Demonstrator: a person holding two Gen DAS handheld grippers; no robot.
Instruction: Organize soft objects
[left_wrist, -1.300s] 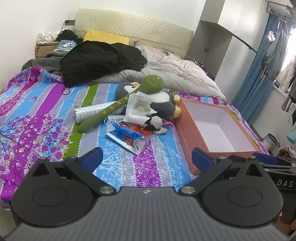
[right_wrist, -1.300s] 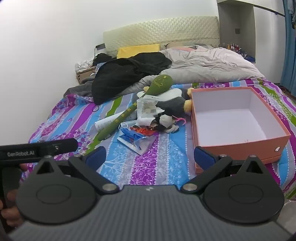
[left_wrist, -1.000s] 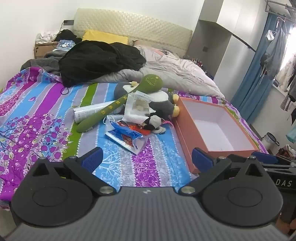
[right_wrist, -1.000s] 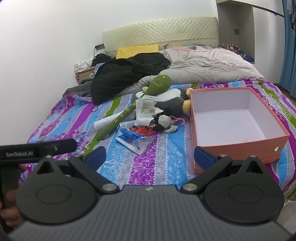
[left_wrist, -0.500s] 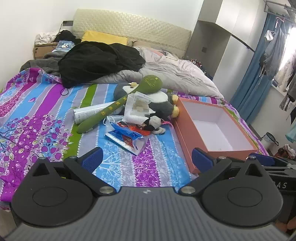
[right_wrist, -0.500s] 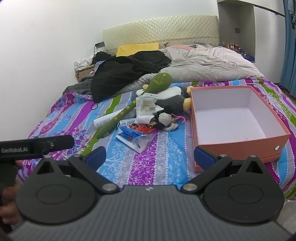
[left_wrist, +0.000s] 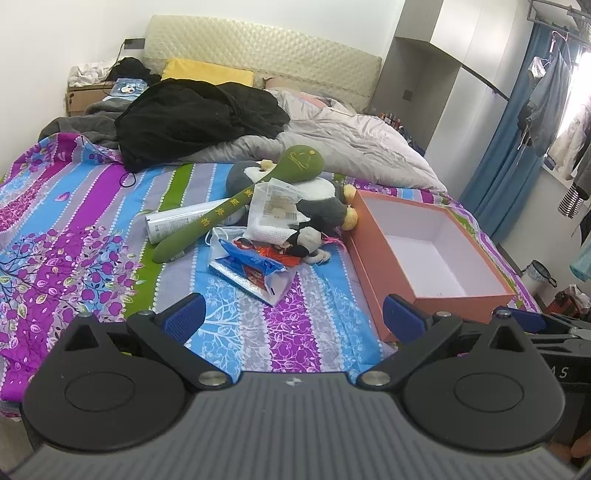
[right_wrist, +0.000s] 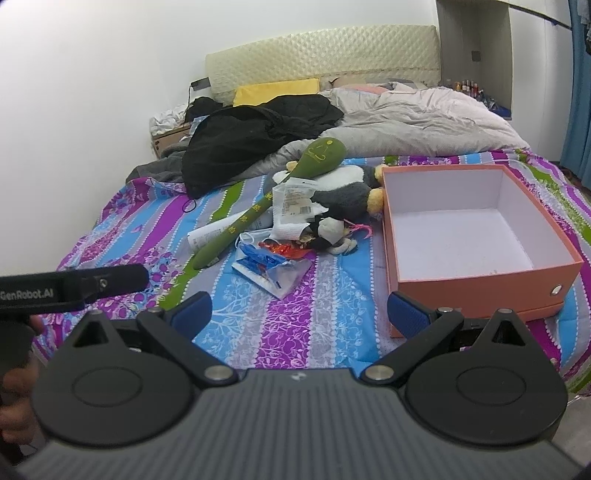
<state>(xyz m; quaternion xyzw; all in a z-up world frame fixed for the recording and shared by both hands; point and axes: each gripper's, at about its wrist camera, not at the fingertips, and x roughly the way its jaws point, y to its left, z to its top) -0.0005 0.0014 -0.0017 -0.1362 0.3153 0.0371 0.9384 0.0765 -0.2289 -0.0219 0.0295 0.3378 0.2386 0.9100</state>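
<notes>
Bed (left_wrist: 88, 236) with striped cover carries everything. Orange box (left_wrist: 373, 254) sits open, empty, right of the pile. Grey plush toy (left_wrist: 325, 210) lies beside it under a green mallet (left_wrist: 236, 210). Left tool (left_wrist: 291, 317) and right tool (right_wrist: 299, 310) both stand apart, holding nothing.

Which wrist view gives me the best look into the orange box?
The right wrist view: the orange box sits near and almost square-on, its white floor bare and the near wall fully in frame. In the left wrist view the orange box lies off to the right, angled, its near corner behind a fingertip.
</notes>
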